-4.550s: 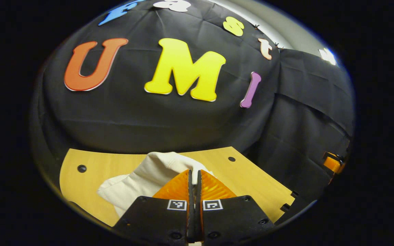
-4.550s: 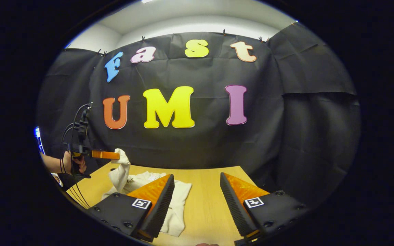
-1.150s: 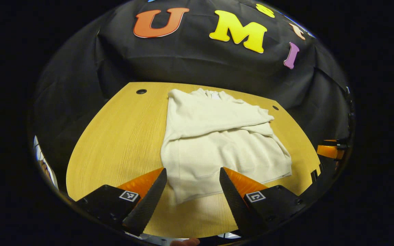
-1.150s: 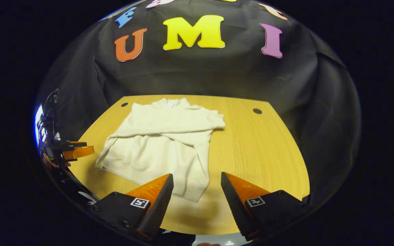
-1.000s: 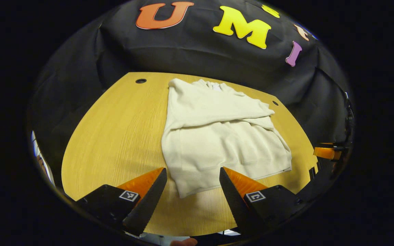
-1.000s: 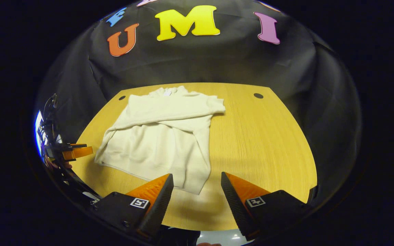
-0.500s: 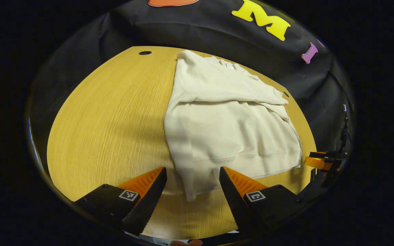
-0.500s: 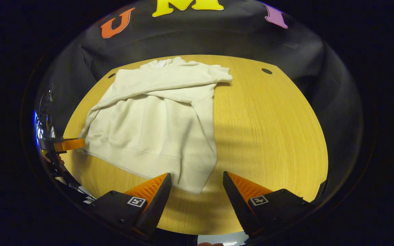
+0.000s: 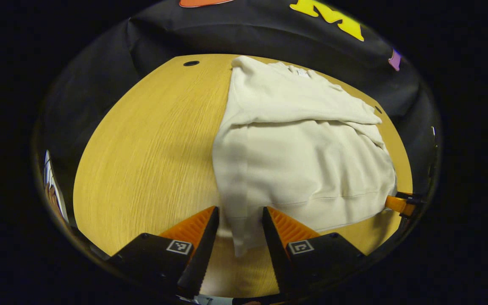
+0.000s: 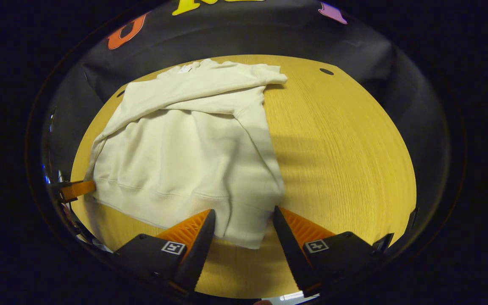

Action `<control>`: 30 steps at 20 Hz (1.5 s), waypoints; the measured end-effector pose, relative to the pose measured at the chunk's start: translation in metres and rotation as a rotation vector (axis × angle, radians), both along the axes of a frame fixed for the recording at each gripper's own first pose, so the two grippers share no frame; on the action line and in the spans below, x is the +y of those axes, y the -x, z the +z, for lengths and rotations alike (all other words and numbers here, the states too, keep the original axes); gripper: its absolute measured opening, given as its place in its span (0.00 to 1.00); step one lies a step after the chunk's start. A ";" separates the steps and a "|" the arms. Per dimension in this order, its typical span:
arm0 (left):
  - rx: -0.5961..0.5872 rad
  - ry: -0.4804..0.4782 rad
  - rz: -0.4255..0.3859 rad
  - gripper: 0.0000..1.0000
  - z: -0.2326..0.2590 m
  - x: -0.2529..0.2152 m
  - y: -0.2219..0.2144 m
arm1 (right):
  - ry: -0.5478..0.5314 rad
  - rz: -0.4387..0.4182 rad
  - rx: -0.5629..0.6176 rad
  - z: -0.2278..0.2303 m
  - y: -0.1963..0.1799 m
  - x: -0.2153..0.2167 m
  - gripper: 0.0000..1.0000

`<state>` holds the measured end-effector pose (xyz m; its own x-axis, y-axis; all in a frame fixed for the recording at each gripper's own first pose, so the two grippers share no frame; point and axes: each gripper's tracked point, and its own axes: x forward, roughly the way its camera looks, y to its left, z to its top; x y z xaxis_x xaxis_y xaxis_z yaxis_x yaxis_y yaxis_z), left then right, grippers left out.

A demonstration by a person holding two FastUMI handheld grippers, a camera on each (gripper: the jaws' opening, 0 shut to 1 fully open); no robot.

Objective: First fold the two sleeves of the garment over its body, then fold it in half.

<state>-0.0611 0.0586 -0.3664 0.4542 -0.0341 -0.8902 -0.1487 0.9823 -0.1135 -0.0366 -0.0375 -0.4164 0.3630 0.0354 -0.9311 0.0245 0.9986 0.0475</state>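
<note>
While the soft, limp cream knit sweatshirt (image 9: 303, 161) lies sleeves-folded on the yellow wooden worktop (image 9: 151, 148), both grippers, left (image 9: 237, 228) and right (image 10: 242, 233), straddle its near hem corners, jaws open, ungripped.

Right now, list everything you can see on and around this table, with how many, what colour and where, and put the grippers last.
garment: one, cream, flat on the table with both sleeves folded across its upper body, hem toward the grippers.
table: one, light wood, bare beside the garment, with small dark holes near its far corners.
booth wall: black cloth, behind the table.
left gripper: one, open, fingers either side of the garment's near hem corner; also at the left edge of the right gripper view.
right gripper: one, open, fingers straddling the other hem corner; also at the right edge of the left gripper view.
</note>
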 end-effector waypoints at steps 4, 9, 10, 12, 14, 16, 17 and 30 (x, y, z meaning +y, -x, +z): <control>-0.011 0.062 0.020 0.33 0.006 -0.013 0.000 | -0.084 -0.024 0.000 0.001 -0.002 0.011 0.37; -0.041 0.201 0.051 0.06 0.029 -0.030 -0.002 | -0.239 -0.142 -0.007 0.009 -0.008 0.013 0.09; -0.050 0.208 0.044 0.05 0.042 -0.025 -0.001 | -0.259 -0.147 -0.019 0.014 -0.010 0.013 0.09; -0.077 0.202 0.018 0.05 0.062 -0.031 -0.005 | -0.286 -0.149 -0.044 0.029 -0.015 0.015 0.09; -0.111 0.190 -0.007 0.05 0.085 -0.036 -0.016 | -0.310 -0.146 -0.089 0.051 -0.025 0.015 0.07; -0.152 0.189 -0.022 0.04 0.110 -0.043 -0.030 | -0.332 -0.143 -0.136 0.071 -0.038 0.015 0.09; -0.175 0.189 -0.029 0.04 0.124 -0.046 -0.039 | -0.345 -0.147 -0.154 0.080 -0.045 0.016 0.09; -0.506 0.309 -0.009 0.04 0.285 -0.050 -0.225 | -0.425 -0.086 -0.393 0.217 -0.218 0.024 0.08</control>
<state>0.1644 0.0089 -0.0813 0.8181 -0.2634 -0.5112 0.0068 0.8933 -0.4495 0.1813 -0.0140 -0.1999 0.6964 0.3315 -0.6365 0.0040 0.8851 0.4654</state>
